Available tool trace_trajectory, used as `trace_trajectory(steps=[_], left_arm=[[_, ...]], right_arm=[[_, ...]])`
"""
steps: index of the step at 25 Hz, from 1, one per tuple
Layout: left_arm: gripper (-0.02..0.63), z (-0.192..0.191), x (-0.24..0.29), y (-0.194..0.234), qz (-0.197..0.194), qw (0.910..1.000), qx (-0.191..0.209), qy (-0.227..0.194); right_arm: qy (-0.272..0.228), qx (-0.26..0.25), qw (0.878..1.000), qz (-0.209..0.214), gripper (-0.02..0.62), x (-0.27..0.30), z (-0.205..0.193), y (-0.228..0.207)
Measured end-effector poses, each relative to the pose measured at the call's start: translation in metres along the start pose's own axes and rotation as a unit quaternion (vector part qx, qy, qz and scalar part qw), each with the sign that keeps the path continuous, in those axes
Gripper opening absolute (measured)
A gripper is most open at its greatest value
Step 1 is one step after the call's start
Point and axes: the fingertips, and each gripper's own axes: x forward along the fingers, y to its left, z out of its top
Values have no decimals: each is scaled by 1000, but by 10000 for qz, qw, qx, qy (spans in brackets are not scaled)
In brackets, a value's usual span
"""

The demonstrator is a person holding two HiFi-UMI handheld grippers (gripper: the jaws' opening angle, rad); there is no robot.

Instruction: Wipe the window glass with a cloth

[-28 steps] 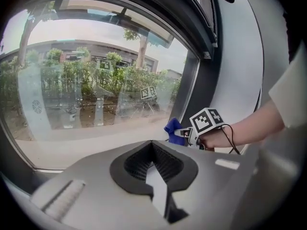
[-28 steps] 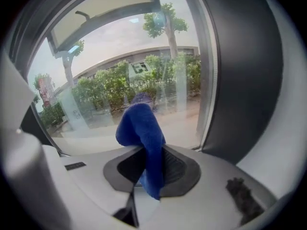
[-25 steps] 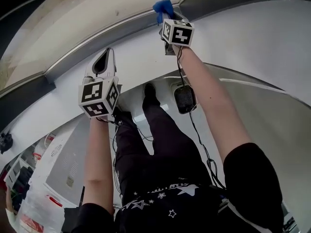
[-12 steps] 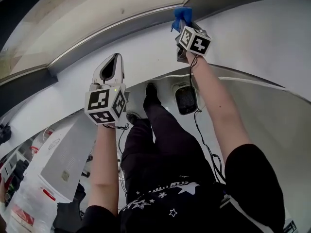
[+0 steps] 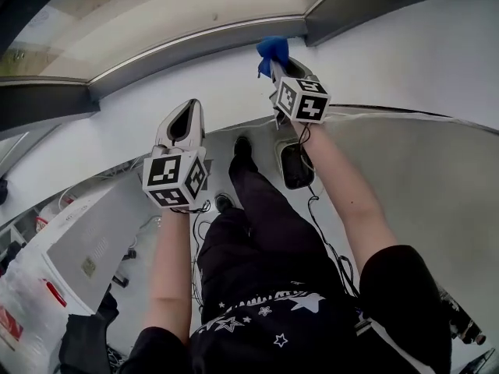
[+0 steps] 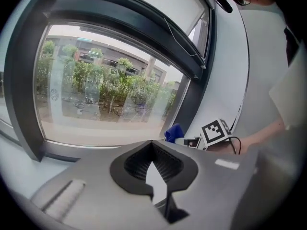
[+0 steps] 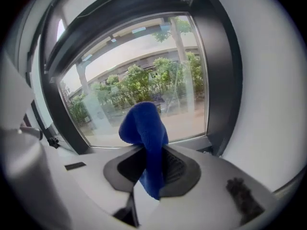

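Cloth (image 7: 144, 128) before window glass (image 7: 144, 66)

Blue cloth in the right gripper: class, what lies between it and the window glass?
In the head view, only the window's grey lower frame rail separates the blue cloth, clamped in the right gripper, from the window glass.

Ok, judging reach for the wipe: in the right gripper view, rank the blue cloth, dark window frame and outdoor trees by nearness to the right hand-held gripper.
1. The blue fabric cloth, clamped in the right hand-held gripper.
2. The dark window frame, ahead, on the right side.
3. The green trees, outside, beyond the window glass.
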Motion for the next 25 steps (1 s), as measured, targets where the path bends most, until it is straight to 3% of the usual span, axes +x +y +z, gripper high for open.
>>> trace_trajectory(steps=[7, 10, 19, 25], left_arm=[[8, -32, -93, -8, 149, 9999, -62, -1], [8, -33, -139, -11, 227, 9996, -8, -148], [8, -13, -258, -22, 309, 9964, 94, -784], [8, -17, -300, -46, 263, 9959, 113, -855]], right_arm=[[-250, -2, 9966, 786, 74, -65, -15, 93], [-561, 271, 9914, 1150, 74, -103, -15, 128], [-1090, -7, 9855, 1303, 74, -220, 4, 185], [-1039, -317, 9806, 1635, 74, -280, 6, 221]])
